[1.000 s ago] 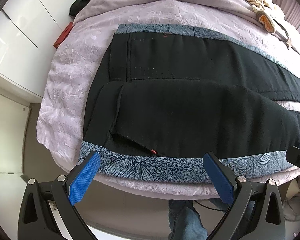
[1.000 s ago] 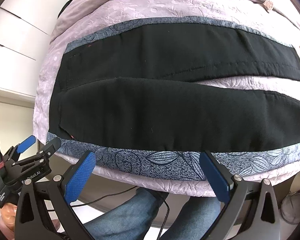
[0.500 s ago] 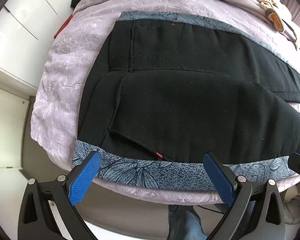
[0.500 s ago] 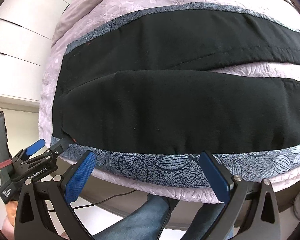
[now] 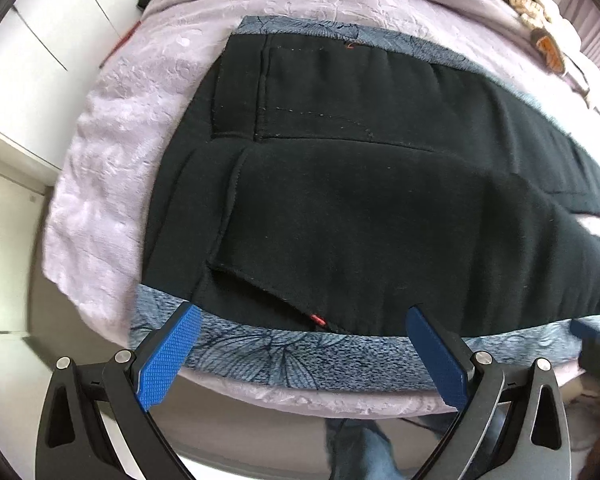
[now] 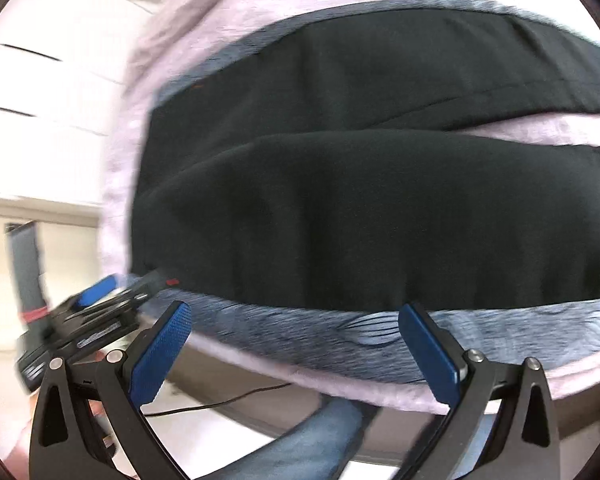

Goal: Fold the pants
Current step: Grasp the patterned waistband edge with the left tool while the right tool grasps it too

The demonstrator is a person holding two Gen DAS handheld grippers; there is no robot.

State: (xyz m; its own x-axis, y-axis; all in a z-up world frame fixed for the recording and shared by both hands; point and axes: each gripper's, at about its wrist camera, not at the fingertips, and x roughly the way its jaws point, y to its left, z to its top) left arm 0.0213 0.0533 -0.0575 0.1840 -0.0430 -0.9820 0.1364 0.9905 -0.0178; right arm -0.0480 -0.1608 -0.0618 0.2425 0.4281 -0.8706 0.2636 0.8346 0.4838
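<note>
Black pants (image 5: 380,208) lying flat on a blue-grey leaf-patterned cloth (image 5: 268,352), over a lilac embossed bedspread (image 5: 112,184).

The bed is standing beside glossy white cabinet fronts (image 5: 40,44); brown plush items (image 5: 536,12) are resting at its far side. The pants are matte and thick, with stitched seams, a slanted pocket opening and a small red tag (image 5: 318,320) near the front hem. The left gripper (image 5: 304,344) and the right gripper (image 6: 296,338) are hovering at the near bed edge, blue textured pads (image 5: 168,360) spread wide, gripping nothing. The right wrist view is showing motion blur.
</note>
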